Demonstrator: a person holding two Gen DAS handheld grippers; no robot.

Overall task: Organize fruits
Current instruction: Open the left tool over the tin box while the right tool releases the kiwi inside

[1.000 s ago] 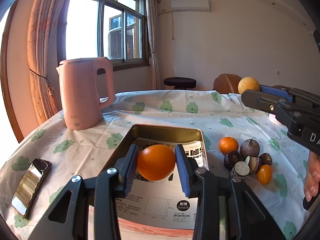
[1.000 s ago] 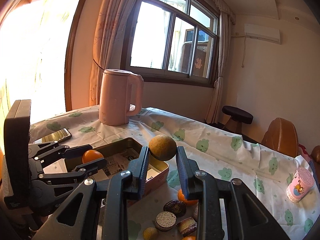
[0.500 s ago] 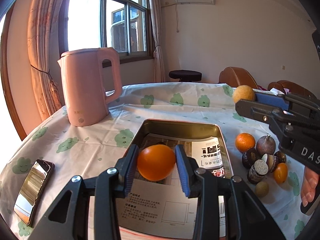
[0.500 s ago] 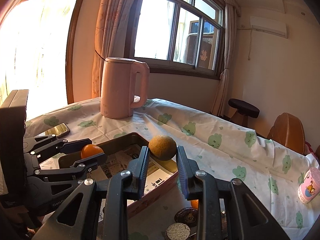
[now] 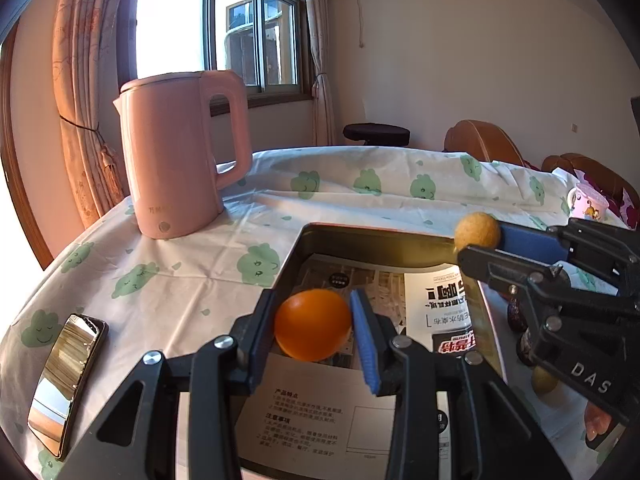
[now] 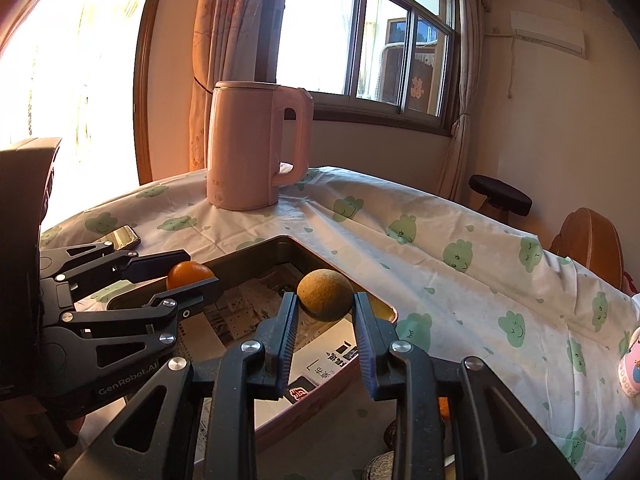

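Over the metal tray (image 5: 372, 236), lined with printed paper sheets (image 5: 320, 420), an orange (image 5: 313, 336) is clamped between the pads of the left gripper (image 5: 314, 338). At about two o'clock in the left wrist view, a rough tan fruit (image 6: 325, 295) is pinched in the right gripper (image 6: 325, 312) above the tray's far right rim. "DAS" is read on the right gripper's body, "GenRobot.AI" on the left one's; the Chinese print on the sheets is too small to be read. More fruits (image 5: 520, 320) at three o'clock beyond the tray are mostly hidden behind the right gripper. A pink kettle (image 5: 180, 160) at eleven o'clock and a phone (image 5: 68, 384) at nine o'clock are kept well apart from the tray on the tablecloth (image 5: 180, 292).
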